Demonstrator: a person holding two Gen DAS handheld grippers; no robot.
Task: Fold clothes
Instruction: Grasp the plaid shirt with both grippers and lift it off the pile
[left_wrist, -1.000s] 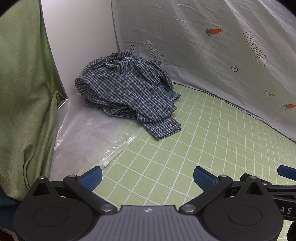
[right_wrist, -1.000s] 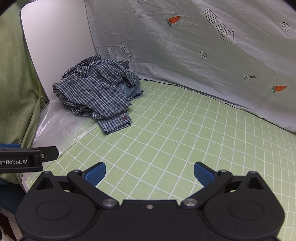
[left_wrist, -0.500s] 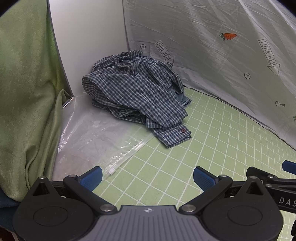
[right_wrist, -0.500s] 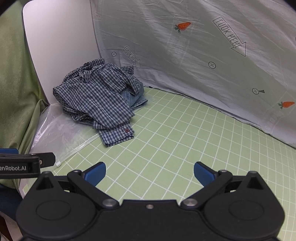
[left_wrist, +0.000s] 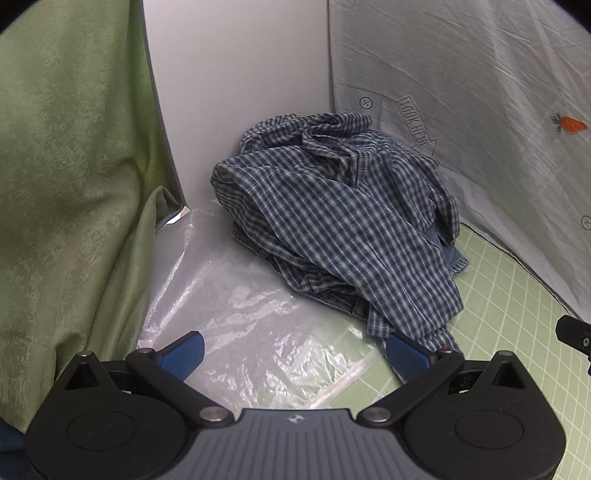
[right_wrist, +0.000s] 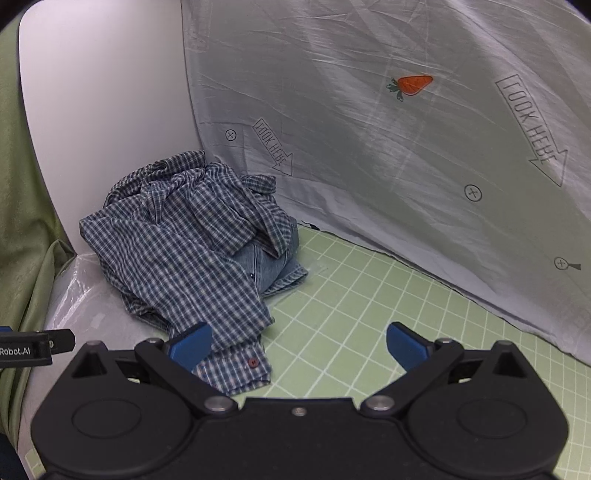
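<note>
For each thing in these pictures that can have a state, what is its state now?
Plaid shirt: crumpled in a heap, not folded, one cuff with a red button lying out in front.
Denim garment: under the plaid shirt, mostly covered.
Plastic bag: flat, wrinkled, partly under the heap.
Left tool: open, holding nothing.
Right tool: open, holding nothing, one finger over the cuff.
Green mat: flat.

Green grid mat (right_wrist: 388, 295) w/ grey printed sheet (right_wrist: 369, 129), white panel (left_wrist: 236, 92) behind.
</note>
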